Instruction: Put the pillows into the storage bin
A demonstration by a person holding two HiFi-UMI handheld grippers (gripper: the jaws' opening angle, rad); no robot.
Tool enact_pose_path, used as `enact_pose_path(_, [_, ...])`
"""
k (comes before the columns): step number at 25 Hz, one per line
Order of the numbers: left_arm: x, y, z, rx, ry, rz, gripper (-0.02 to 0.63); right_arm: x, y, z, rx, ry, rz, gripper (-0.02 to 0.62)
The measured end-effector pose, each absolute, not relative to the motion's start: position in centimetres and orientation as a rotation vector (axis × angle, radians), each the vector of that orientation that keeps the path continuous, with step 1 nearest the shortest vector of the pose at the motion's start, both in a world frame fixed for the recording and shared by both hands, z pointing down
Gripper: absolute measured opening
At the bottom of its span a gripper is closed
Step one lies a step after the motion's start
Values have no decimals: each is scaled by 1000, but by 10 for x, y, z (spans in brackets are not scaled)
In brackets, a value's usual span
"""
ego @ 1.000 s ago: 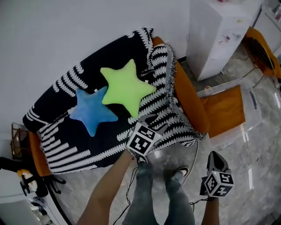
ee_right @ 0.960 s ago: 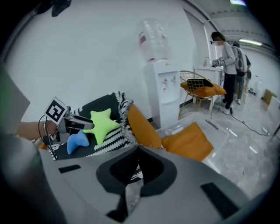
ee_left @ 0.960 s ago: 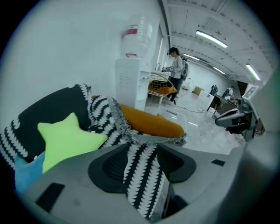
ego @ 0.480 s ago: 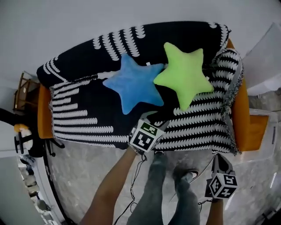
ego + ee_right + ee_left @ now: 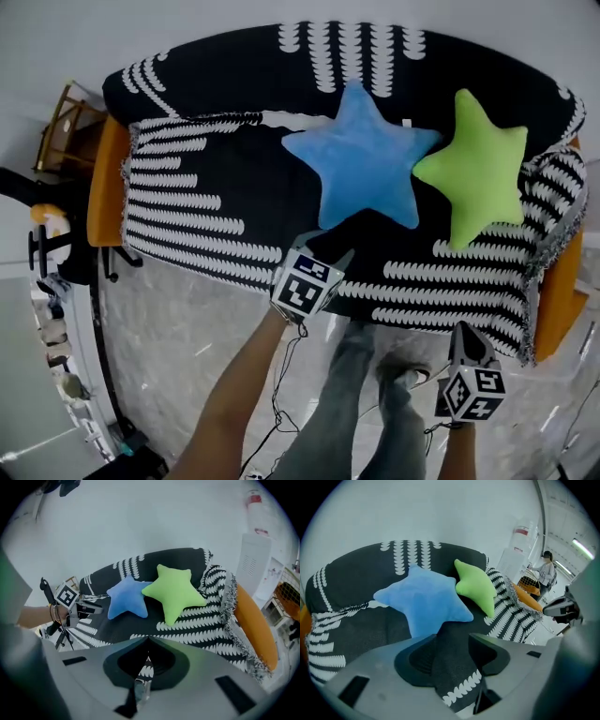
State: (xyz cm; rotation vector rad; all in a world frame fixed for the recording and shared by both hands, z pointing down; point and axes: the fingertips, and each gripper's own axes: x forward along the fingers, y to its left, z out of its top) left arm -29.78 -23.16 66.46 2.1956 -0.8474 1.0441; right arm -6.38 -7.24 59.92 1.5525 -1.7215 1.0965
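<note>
A sofa (image 5: 105,192) with orange upholstery stands against the far wall, draped in a black-and-white patterned blanket (image 5: 192,202). Two star-shaped pillows lie on the seat toward the backrest. The blue pillow (image 5: 361,161) is on the left and the green pillow (image 5: 480,171) on the right, and their nearest points touch.

The left hand-held gripper (image 5: 323,253) is held out over the near edge of the seat, just short of the blue pillow's lower point and not touching it. It is released: its jaws stand apart, with only blanket showing between them.

The right hand-held gripper (image 5: 461,330) hangs lower and nearer, over the pale floor (image 5: 187,347) beside the person's legs (image 5: 361,394). It is well apart from both pillows, and its jaws are clenched together on nothing.
</note>
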Motion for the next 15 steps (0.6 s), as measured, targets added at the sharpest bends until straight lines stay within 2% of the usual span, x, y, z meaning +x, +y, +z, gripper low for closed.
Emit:
enact_pose_path(7, [-341, -248, 693, 2157, -870, 1061, 207, -85, -99, 611, 1534, -1701, 1086, 2])
enact_pose_path(15, [-356, -271, 730, 2170, -839, 1163, 209, -103, -103, 633, 1527, -1679, 1132, 2])
